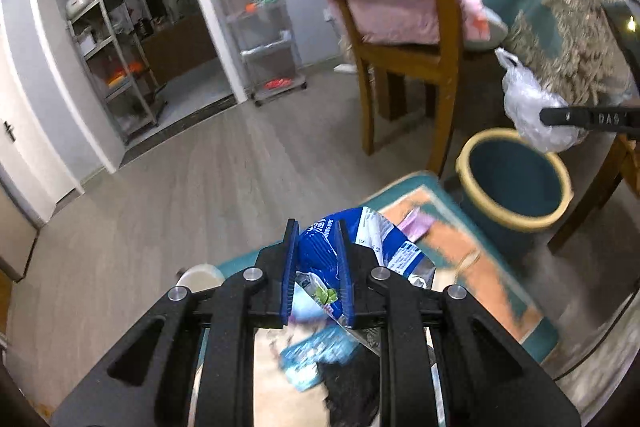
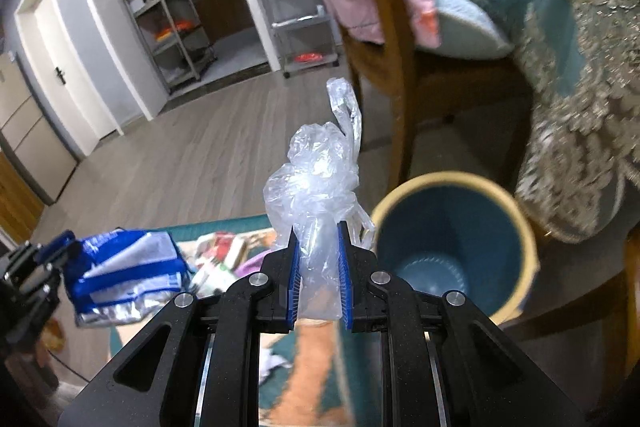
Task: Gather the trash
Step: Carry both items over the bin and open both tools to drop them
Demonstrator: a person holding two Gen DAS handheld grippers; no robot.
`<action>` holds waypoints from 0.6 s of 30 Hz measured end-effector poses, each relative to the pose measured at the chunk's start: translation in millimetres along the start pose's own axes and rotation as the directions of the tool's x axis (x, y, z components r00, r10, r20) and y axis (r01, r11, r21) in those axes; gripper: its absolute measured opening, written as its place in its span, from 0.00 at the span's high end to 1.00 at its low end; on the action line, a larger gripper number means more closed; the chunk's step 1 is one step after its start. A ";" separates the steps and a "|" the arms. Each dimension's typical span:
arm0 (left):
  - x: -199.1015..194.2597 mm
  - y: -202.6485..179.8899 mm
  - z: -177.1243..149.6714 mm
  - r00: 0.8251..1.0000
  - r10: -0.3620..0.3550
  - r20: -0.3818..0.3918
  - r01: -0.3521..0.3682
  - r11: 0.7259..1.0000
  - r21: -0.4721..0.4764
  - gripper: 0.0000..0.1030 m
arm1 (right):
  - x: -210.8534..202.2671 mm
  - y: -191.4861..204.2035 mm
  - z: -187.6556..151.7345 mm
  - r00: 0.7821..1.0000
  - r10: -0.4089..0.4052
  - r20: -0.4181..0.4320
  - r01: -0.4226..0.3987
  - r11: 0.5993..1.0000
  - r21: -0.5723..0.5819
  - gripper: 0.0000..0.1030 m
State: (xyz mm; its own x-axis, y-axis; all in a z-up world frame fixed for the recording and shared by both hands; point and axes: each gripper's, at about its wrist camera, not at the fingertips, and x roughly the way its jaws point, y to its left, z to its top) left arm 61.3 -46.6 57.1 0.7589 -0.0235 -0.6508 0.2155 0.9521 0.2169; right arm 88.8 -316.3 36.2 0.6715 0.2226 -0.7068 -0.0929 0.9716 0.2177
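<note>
In the left wrist view, the left gripper (image 1: 316,227) fills the lower middle of the frame, its blue pads pressed narrowly onto a crumpled blue and white snack wrapper (image 1: 320,247) that bulges up between and past them. Beneath it, at the bottom centre, more litter lies blurred on a patterned teal and orange rug (image 1: 476,267) (a pale blue packet and something dark, hard to tell apart).

In the right wrist view, the right gripper (image 2: 318,227) sits at lower centre, jaws nearly together on a scrunched clear plastic bag (image 2: 320,179), which puffs out above the pads with one twisted handle sticking up. Just to the right of it stands the blue bin (image 2: 452,247) with a cream rim, open and seemingly empty. The same bin (image 1: 514,179) shows at right of the left wrist view, beside a wooden chair (image 1: 404,39) draped with pink cloth. Grey plank floor (image 1: 180,187) spreads across the middle left.
</note>
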 end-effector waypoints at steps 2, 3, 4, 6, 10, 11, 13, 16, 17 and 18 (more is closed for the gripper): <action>8.4 -15.6 21.4 0.999 -0.036 0.009 0.036 0.999 0.007 0.83 | 1.1 -21.9 8.4 1.000 -0.020 -0.004 0.020 1.000 0.014 0.83; 12.1 -21.8 28.1 0.999 -0.048 0.011 0.048 0.999 0.010 0.83 | 2.6 -29.7 10.6 1.000 -0.029 -0.009 0.029 0.999 0.016 0.83; 18.5 -32.4 38.6 0.998 -0.066 0.013 0.066 0.998 0.015 0.83 | 7.3 -40.1 12.8 0.999 -0.048 -0.022 0.048 0.999 0.013 0.83; 30.6 -52.4 55.2 0.996 -0.093 0.017 0.092 0.995 0.024 0.83 | 20.2 -59.3 13.5 0.996 -0.070 -0.051 0.071 0.997 0.009 0.83; 64.3 -102.8 87.0 0.992 -0.129 0.009 0.128 0.990 0.065 0.83 | 46.7 -89.4 6.6 0.991 -0.090 -0.100 0.094 0.995 0.035 0.83; 71.4 -113.0 91.9 0.991 -0.135 0.004 0.134 0.988 0.075 0.83 | 53.4 -95.6 5.2 0.989 -0.094 -0.112 0.099 0.994 0.037 0.83; 91.8 -139.8 101.7 0.989 -0.148 -0.013 0.148 0.984 0.095 0.83 | 63.7 -106.3 2.9 0.986 -0.104 -0.132 0.109 0.994 0.031 0.83; 117.0 -165.9 103.1 0.986 -0.159 -0.044 0.162 0.982 0.096 0.83 | 82.5 -126.2 -4.0 0.978 -0.108 -0.177 0.120 0.991 0.060 0.83; 125.5 -172.7 102.3 0.986 -0.159 -0.054 0.164 0.982 0.097 0.83 | 86.9 -131.0 -5.3 0.976 -0.109 -0.190 0.125 0.989 0.073 0.83; 136.2 -183.0 101.1 0.985 -0.160 -0.067 0.166 0.981 0.100 0.83 | 92.9 -137.3 -7.8 0.972 -0.112 -0.206 0.132 0.988 0.086 0.83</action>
State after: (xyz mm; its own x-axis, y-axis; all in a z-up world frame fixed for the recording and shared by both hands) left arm 187.4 -254.9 2.3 0.6715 -0.1548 -0.7246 0.3989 0.8996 0.1776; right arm 158.2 -428.4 -64.6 0.5121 0.1245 -0.8499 0.0594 0.9819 0.1796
